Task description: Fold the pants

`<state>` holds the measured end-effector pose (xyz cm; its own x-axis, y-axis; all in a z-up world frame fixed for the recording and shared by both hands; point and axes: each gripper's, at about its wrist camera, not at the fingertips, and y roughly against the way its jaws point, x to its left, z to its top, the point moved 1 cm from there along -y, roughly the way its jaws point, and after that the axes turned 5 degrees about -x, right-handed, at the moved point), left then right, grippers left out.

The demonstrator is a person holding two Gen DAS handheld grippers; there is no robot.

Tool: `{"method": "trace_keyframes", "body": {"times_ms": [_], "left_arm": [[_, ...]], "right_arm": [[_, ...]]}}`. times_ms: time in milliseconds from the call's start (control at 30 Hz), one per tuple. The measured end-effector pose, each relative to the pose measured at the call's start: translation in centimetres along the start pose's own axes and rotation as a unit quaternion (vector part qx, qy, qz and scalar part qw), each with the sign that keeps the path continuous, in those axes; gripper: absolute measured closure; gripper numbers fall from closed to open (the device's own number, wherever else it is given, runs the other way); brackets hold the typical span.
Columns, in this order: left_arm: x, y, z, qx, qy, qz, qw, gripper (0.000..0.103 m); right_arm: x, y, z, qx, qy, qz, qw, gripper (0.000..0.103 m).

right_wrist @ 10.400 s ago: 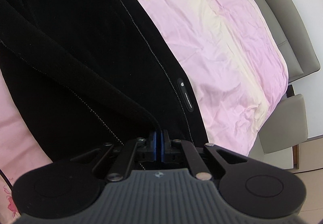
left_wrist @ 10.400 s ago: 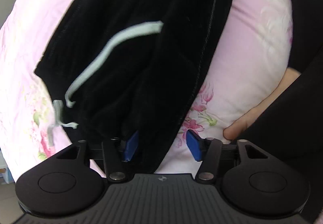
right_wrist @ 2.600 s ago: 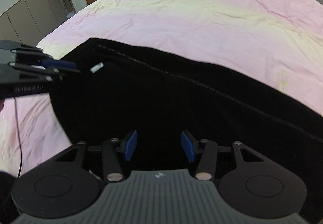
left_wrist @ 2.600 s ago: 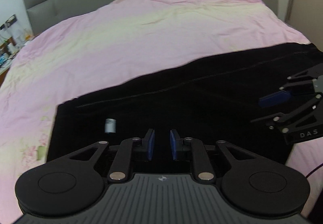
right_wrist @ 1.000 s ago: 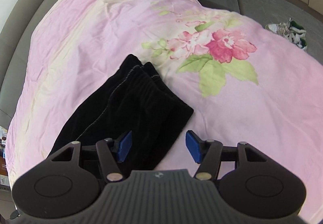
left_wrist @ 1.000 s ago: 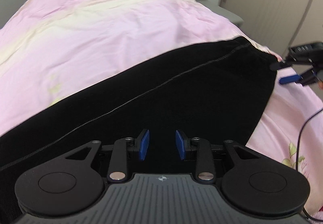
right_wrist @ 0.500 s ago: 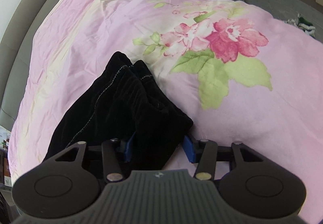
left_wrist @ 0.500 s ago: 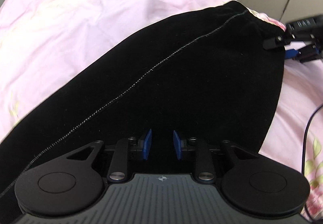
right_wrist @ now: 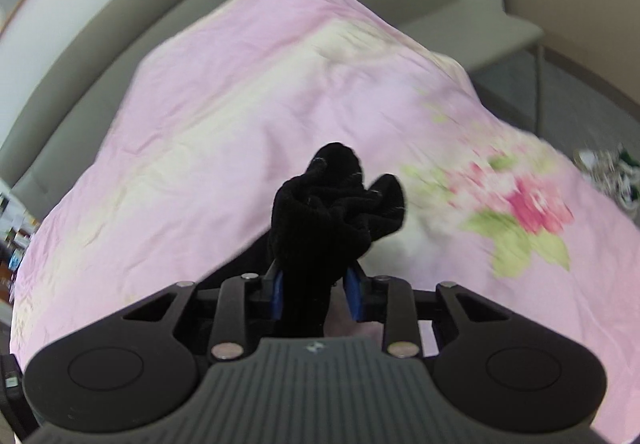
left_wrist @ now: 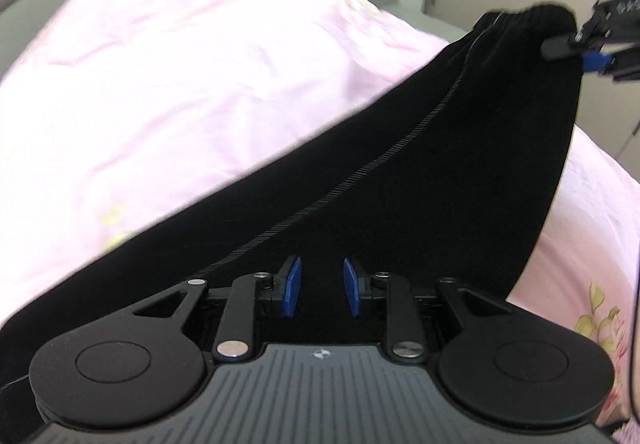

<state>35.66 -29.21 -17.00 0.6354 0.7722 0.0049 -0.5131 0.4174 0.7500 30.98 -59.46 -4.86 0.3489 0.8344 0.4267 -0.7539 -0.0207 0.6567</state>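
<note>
Right wrist view shows the right gripper (right_wrist: 318, 292) with its blue pads clamped on the bunched hem end of the black pants (right_wrist: 334, 204), a soft, velvety fabric crumpled into a lump raised above the pink floral bedspread (right_wrist: 224, 116). Left wrist view shows the left gripper (left_wrist: 320, 292) with its blue pads (left_wrist: 290, 290) parted over the smooth dark cloth and nothing pinched between them, while a pale stitched seam (left_wrist: 360, 172) runs along the pants from there up to the lifted end. White lettering on the other tool at the upper right is too blurred to read.
</note>
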Motion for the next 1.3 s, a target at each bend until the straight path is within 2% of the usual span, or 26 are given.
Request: {"method": "trace_keyframes", "body": {"times_ms": [167,300,467,633,833,933,1000,1100,1200,1300], "left_arm": [[5.5,4.8,-1.3,-0.033,0.04,0.022,0.9984,0.07],[9.8,8.2,-2.3,-0.044,0.076,0.039,0.9953,0.07],[14.7,12.9,-4.2,-0.041,0.105,0.053,0.9922,0.07],[18.2,15.6,-6.7,-0.028,0.131,0.071,0.9884,0.07],[20.2,15.0,-10.0,-0.008,0.156,0.069,0.9853,0.071],[20.6,14.8,-11.1,-0.006,0.176,0.053,0.983,0.071],[20.7,14.7,-11.5,-0.009,0.19,0.037,0.981,0.071],[20.9,13.7,-11.3,-0.016,0.212,0.019,0.977,0.071],[21.0,12.7,-10.9,-0.021,0.235,0.001,0.9718,0.066],[21.0,10.9,-10.1,-0.018,0.27,-0.019,0.9624,0.063]], "right_arm": [[9.2,2.5,0.0,-0.016,0.055,0.053,0.997,0.078],[16.7,2.5,-2.0,-0.002,0.101,0.1,0.99,0.078],[25.1,0.4,-6.9,0.043,0.151,0.147,0.977,0.081],[30.4,-3.8,-13.5,0.106,0.19,0.162,0.963,0.084],[32.3,-9.5,-22.4,0.188,0.227,0.138,0.946,0.085],[32.2,-10.6,-25.2,0.188,0.261,0.126,0.939,0.084],[32.3,-10.6,-25.8,0.19,0.275,0.124,0.934,0.08],[32.4,-10.2,-25.3,0.207,0.286,0.138,0.925,0.06],[31.7,-9.0,-23.9,0.225,0.271,0.154,0.923,0.054],[30.2,-7.7,-22.3,0.208,0.295,0.135,0.923,0.051]]}}
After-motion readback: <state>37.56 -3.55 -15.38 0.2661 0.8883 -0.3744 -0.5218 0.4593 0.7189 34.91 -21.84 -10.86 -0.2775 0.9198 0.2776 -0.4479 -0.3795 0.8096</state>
